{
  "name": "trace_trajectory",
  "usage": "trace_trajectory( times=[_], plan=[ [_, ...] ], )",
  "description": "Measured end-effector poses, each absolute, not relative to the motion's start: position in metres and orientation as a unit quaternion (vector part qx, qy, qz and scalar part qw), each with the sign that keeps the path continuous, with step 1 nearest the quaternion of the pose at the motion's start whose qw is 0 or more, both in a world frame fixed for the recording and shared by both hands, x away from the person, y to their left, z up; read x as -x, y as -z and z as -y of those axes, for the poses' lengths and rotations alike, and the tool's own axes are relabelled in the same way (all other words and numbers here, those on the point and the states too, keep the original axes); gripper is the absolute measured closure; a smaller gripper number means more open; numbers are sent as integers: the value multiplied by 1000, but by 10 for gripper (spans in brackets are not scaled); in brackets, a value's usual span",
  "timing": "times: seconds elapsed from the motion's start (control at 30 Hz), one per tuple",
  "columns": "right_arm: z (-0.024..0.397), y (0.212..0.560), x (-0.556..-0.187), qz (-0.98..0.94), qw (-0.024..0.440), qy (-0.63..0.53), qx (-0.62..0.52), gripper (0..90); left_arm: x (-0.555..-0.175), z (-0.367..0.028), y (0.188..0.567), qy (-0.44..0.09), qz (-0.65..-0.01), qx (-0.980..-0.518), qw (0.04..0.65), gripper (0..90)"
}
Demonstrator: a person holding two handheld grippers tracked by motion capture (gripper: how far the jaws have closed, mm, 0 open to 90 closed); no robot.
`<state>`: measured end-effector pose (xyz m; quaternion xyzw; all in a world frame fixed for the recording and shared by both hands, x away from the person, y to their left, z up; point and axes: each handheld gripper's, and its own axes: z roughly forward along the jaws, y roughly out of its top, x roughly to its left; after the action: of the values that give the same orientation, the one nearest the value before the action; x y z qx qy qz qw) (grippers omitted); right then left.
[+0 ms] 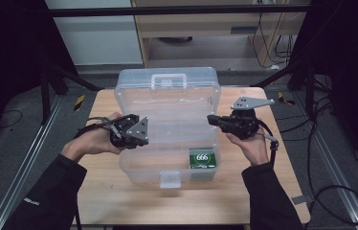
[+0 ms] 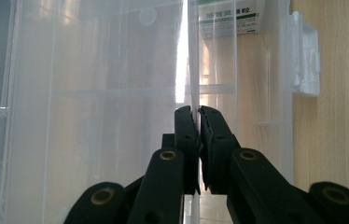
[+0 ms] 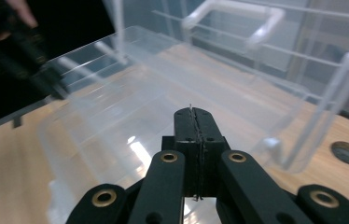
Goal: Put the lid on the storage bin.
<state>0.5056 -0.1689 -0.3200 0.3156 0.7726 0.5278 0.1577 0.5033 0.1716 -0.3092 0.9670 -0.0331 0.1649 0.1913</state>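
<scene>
My left gripper (image 1: 144, 134) sits at the box's (image 1: 167, 163) left wall, jaws clamped on that thin clear wall; in the left gripper view the pads (image 2: 185, 135) pinch the wall's edge between them. The box stands open mid-table (image 1: 244, 191), lid (image 1: 167, 91) tipped up at the far side with its handle (image 1: 168, 80) on top. White latch (image 1: 170, 179) faces me at the near edge. A green pack (image 1: 201, 159) lies in the near right compartment.

My right gripper (image 1: 210, 118) hangs at the box's right side, above the rim, jaws together with nothing held; the right gripper view shows the fingertips (image 3: 194, 122) pressed flat against each other, looking across the open tray.

Step in hand, I'd say: steady the box with the left while the right goes in. To do it well: keep the left pinch firm but not twisting, since the thin wall may flex. Part the right jaws before dropping in. Come down straight over the pack, clear of the right wall and dividers. Don't lean on the lid, it could swing.
</scene>
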Motion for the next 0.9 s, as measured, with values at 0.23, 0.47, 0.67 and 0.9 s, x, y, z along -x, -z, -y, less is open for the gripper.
trace_trajectory(
  times=[0.23,0.47,0.67,0.9],
  plan=[
    [173,322,-522,-764,169,-522,-341,900,-502,-173,311,-161,34,-967,195,861],
    [179,326,-527,-759,170,-516,-359,900,-499,-173,314,-155,31,-967,199,861],
    [184,327,-529,-755,171,-514,-369,900,-498,-173,315,-150,33,-968,199,861],
    [188,331,-530,-753,168,-512,-378,900,-496,-173,319,-139,35,-969,200,860]
  ],
)
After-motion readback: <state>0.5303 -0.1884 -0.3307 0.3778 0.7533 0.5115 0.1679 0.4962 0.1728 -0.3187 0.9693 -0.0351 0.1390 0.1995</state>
